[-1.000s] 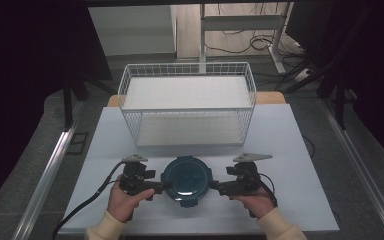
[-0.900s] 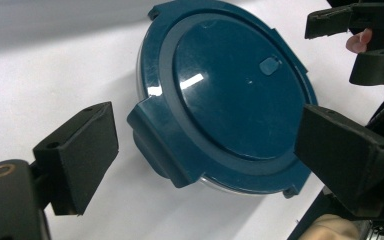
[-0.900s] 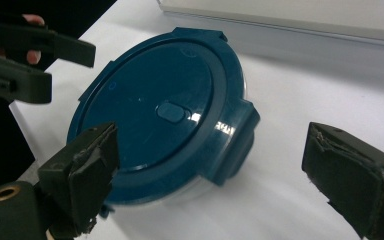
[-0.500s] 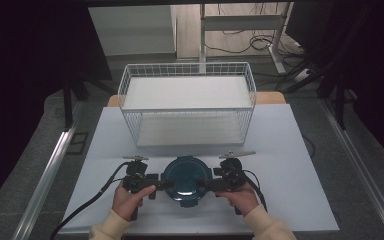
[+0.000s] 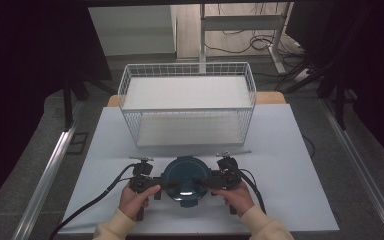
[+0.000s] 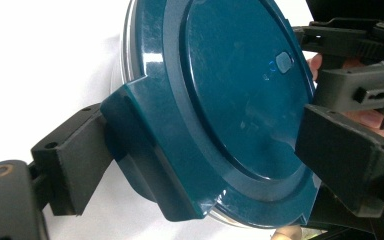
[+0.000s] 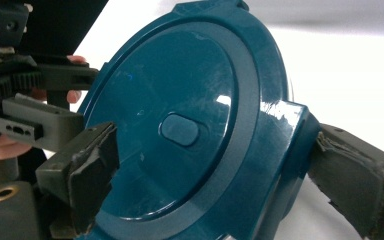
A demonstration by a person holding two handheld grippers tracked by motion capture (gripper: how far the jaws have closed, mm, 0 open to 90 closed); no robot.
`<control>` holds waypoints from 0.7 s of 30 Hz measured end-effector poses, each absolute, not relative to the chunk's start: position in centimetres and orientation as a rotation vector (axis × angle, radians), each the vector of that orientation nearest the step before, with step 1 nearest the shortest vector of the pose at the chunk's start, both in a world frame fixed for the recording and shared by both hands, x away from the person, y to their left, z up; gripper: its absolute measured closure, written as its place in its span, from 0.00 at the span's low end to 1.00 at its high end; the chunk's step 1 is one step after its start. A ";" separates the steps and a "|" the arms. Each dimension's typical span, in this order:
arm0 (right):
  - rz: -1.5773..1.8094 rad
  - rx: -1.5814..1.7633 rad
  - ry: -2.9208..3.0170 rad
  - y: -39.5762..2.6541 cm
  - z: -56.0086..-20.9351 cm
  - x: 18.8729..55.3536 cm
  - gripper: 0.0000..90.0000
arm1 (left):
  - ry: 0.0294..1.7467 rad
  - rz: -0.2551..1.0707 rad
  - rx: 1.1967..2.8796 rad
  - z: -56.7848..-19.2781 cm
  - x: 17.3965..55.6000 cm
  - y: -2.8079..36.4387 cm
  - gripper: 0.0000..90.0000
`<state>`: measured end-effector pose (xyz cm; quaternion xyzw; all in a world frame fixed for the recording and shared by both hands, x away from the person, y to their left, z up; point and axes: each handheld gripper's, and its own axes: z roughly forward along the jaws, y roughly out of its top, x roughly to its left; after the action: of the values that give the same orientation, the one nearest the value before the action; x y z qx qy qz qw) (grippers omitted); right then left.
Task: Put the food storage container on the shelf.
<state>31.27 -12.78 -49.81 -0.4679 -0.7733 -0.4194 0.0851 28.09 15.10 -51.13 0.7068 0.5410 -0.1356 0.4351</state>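
Teal lidded container [image 5: 185, 180] | my left gripper [image 5: 156, 186] clamps 9 o'clock latch, right gripper [image 5: 211, 181] clamps 3 o'clock latch | next, I judge: lift level toward wire basket [image 5: 187, 102] at 12

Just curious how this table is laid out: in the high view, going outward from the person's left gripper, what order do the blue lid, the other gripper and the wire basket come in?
1. Blue lid: right beside the left gripper, at its jaws.
2. Right gripper: across the lid.
3. Wire basket: at the table's far side.
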 end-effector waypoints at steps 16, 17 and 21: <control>-1.211 -1.474 -2.117 -13.5 -50.8 31.9 0.26 | 1.401 -0.387 1.698 -51.7 28.1 15.4 0.24; -1.210 -1.472 -2.107 -13.6 -50.8 32.0 0.27 | 1.401 -0.382 1.696 -51.6 28.1 15.4 0.24; -1.228 -1.479 -2.114 -13.8 -50.4 31.7 0.31 | 1.403 -0.368 1.691 -51.3 27.8 15.4 0.28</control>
<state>31.66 -13.77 -50.43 -0.5123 -0.7325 -0.4254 0.1417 27.81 15.44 -51.35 0.6811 0.5653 -0.1481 0.4412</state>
